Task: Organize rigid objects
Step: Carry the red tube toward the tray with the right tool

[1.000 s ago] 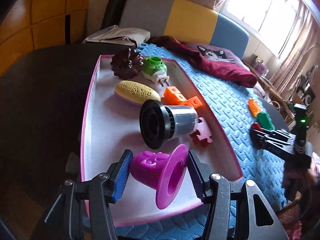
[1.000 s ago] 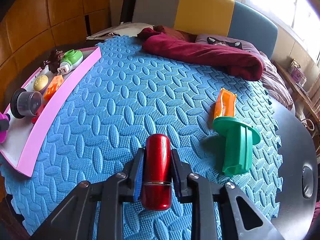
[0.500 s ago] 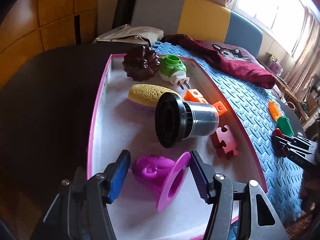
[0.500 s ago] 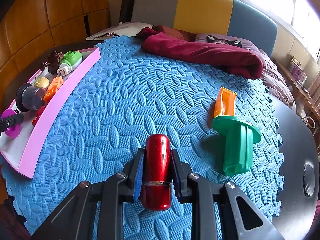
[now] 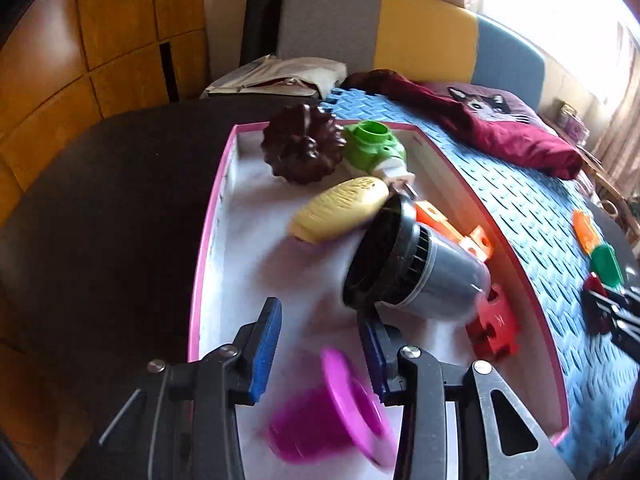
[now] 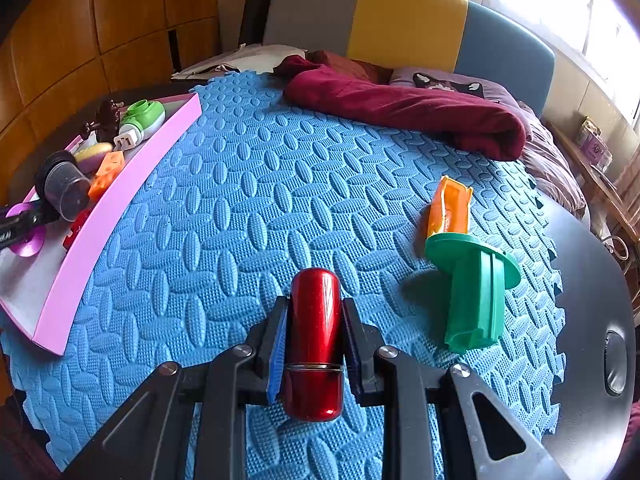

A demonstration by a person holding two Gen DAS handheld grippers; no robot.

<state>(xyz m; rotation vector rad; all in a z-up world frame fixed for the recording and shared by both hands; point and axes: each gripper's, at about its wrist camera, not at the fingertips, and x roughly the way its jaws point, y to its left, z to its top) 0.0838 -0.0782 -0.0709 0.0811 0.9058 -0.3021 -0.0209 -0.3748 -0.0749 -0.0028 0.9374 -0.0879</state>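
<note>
The red capsule is clamped between the pads of my right gripper, held over the near part of the blue foam mat. Just past it on the mat lie a green flanged piece and, touching its flange, an orange piece. My left gripper hangs over the near end of the pink-rimmed tray; its jaws are closing with nothing pressed between the pads. The purple funnel lies loose on the white tray floor below them, blurred. Beyond it come a black-and-grey cylinder lying on its side, a red puzzle piece, an orange block, a yellow oval, a green plug and a dark brown fluted mould. The mat covers a dark table. Farther off are a maroon cloth, a grey, yellow and blue backrest, wood panelling and a bright window.

A second ago the funnel sat between my left pads; now it is under them, and the cylinder has tipped closer to my right-hand finger. My right grip on the capsule is unchanged.
</note>
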